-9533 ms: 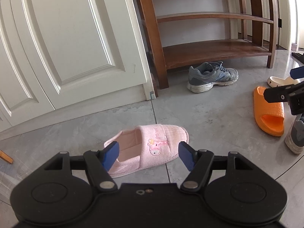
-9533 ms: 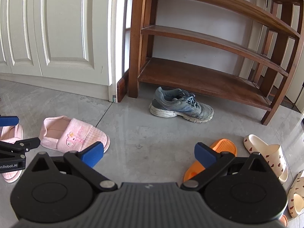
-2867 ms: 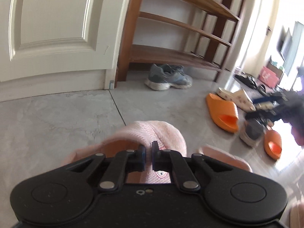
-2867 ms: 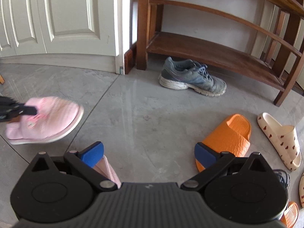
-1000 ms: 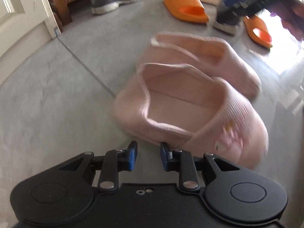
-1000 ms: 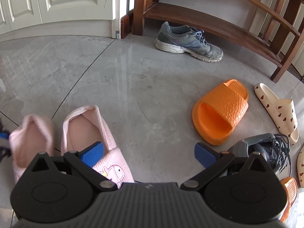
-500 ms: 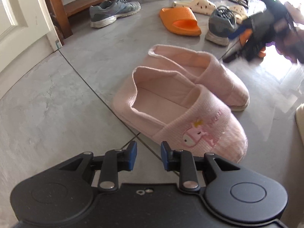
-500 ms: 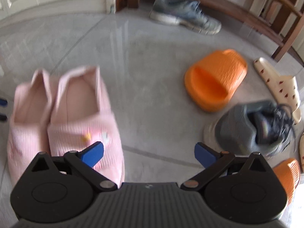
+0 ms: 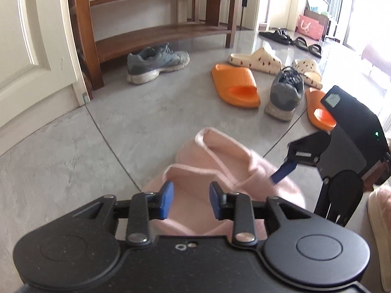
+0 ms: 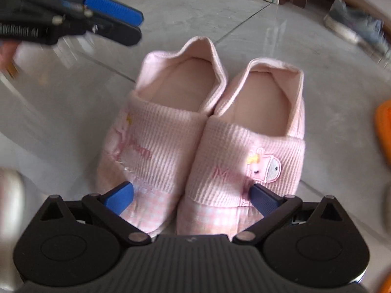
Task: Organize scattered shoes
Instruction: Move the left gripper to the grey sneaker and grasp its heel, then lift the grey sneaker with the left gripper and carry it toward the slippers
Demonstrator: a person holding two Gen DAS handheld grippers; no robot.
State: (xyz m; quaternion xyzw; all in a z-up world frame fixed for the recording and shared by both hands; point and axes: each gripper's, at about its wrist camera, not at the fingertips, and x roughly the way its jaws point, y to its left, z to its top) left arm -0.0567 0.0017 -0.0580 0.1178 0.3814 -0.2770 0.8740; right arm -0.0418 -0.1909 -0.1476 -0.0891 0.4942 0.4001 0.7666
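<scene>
The two pink slippers [image 10: 207,131] sat paired, sides touching, on the floor [image 9: 61,161]. Left tongs [image 9: 189,201] and right tongs [image 10: 190,199] were parted, grasping nothing. Grey sneakers [image 9: 156,61], orange slides [image 9: 234,85] and cream slides [image 9: 254,61] lay scattered, unpaired, near the wooden rack [image 9: 158,34].

Before you, two pink waffle-knit slippers [image 10: 202,127] sit upright, side by side and touching — cartoon patches on the toes, open heels pointing away from you.
</scene>
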